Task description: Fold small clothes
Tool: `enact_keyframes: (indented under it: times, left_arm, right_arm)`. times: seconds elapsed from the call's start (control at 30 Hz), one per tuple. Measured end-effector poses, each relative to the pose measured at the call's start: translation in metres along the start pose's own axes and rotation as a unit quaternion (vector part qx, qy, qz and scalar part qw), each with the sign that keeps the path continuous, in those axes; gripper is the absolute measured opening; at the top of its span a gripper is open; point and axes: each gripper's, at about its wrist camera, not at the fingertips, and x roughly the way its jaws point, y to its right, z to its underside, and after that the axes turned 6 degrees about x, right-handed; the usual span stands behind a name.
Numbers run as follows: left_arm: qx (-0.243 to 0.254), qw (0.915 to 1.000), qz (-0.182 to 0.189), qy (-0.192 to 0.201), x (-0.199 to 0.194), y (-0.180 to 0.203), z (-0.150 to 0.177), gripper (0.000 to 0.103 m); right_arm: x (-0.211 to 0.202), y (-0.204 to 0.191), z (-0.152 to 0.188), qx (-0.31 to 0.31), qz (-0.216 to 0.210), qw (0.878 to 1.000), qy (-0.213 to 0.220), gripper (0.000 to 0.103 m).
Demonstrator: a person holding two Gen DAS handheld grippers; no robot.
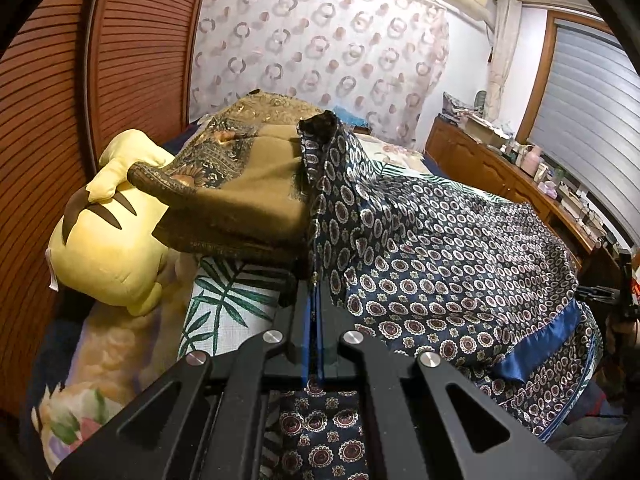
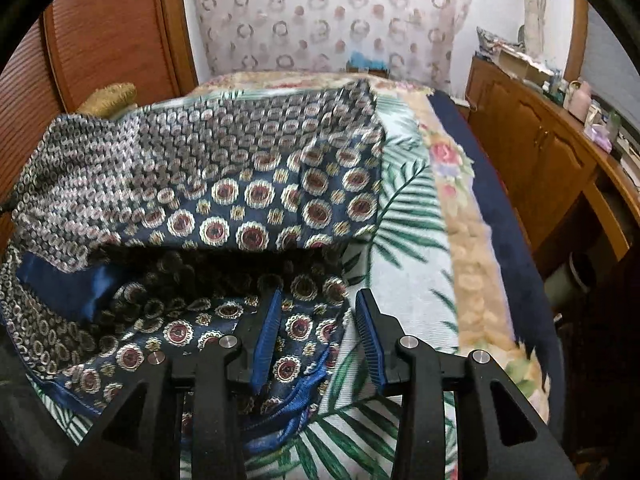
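Your left gripper (image 1: 314, 336) clamps the garment (image 1: 440, 248); right gripper (image 2: 320, 336) stands released above its hem. Lay the held edge flat on the bed (image 2: 420, 280).

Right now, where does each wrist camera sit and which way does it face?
Left wrist: on the left gripper, angled down across the bed; jaws shut on the navy medallion-print silky garment, yellow plush toy beyond.
Right wrist: on the right gripper, angled down; jaws apart over the garment's blue-trimmed edge.
Shared: garment, palm-leaf bedspread, patterned curtain.
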Motion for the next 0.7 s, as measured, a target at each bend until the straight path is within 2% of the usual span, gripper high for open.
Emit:
enact_keyframes:
  times: [0.03,0.07,0.1,0.17,0.4,0.57,0.7]
  left_arm:
    - [0.0,1.0,0.0,-0.001,0.001,0.0,0.0,0.002]
    - [0.001,1.0,0.001,-0.001,0.001,0.001,0.0,0.002]
    - [0.001,1.0,0.002,-0.002,0.002,0.001,0.001,0.002]
    - [0.0,1.0,0.003,-0.001,0.002,0.001,0.002,0.002]
    - [-0.005,1.0,-0.002,0.007,-0.002,-0.002,0.0,0.002]
    - [-0.005,1.0,-0.001,0.006,-0.001,-0.002,-0.001,0.002]
    - [0.0,1.0,0.001,0.001,0.002,0.0,0.0,0.002]
  right_arm:
    - [-0.002,-0.002,-0.002,-0.005,-0.001,1.0,0.003,0.031]
    - [-0.004,-0.003,0.0,-0.009,-0.008,1.0,0.004,0.011]
    - [-0.007,-0.005,0.001,-0.015,-0.012,1.0,0.003,0.005]
    - [-0.011,-0.004,0.004,-0.018,-0.016,1.0,0.001,0.003]
    - [-0.064,0.024,0.036,0.021,-0.003,1.0,0.022,0.003]
    - [-0.082,0.024,0.044,0.018,0.01,1.0,0.019,0.004]
    - [-0.079,0.022,0.031,0.032,0.016,0.999,0.029,0.021]
